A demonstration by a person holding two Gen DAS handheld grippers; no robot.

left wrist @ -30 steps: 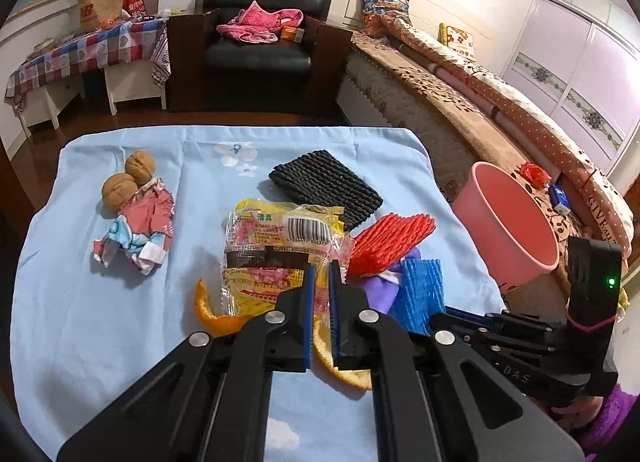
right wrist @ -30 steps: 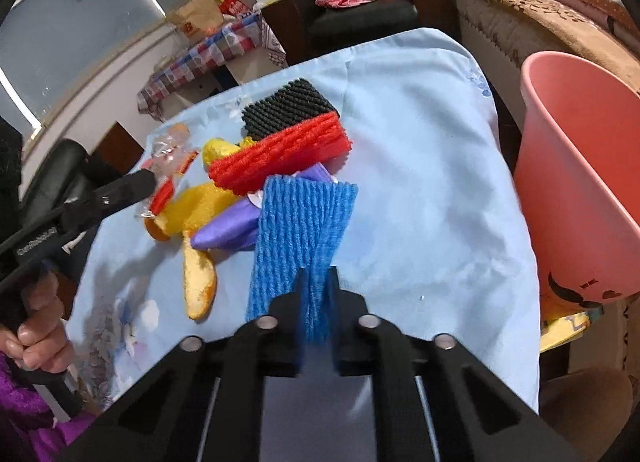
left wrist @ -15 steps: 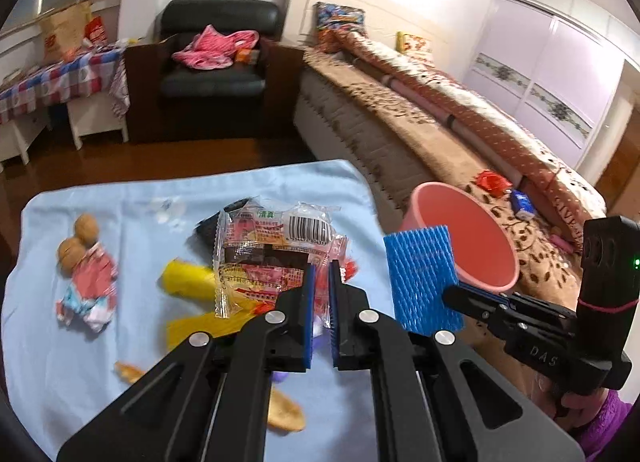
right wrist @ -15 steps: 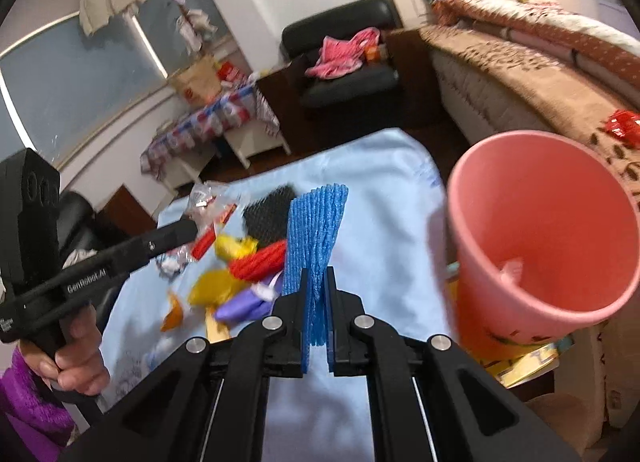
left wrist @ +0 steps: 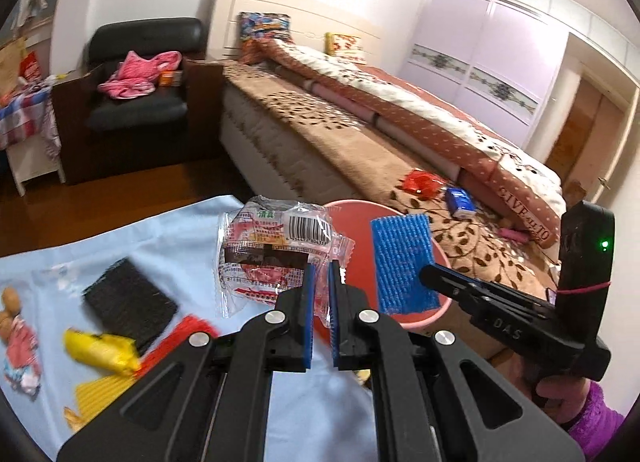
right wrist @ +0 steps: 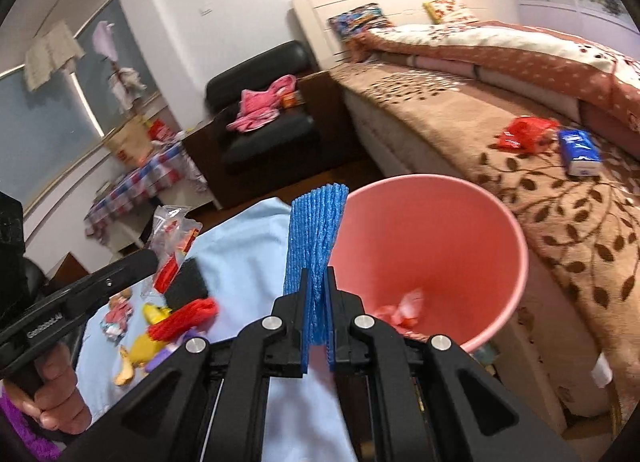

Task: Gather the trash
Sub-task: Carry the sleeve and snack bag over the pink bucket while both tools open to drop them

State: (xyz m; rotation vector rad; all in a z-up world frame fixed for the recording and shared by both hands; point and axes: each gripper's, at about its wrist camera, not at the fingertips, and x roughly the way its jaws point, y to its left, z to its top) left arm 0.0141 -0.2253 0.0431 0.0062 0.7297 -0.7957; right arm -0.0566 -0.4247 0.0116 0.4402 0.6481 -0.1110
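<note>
Both wrist views close along tongs, sharing pink bin.

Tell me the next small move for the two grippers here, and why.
Probably carry the right gripper slightly further over the pink bin and open it: its blue foam net is at the near rim, not clearly above the opening. The left gripper, holding the snack wrapper, would follow.

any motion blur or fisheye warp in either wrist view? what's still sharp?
Left wrist: yellow wrapper and red foam net smear at lower left, the snack wrapper in the left tongs is sharp; wardrobe lines bow. Right wrist: checkered table is blurred, the blue foam net in the right tongs crisp; black vignette in both.
</note>
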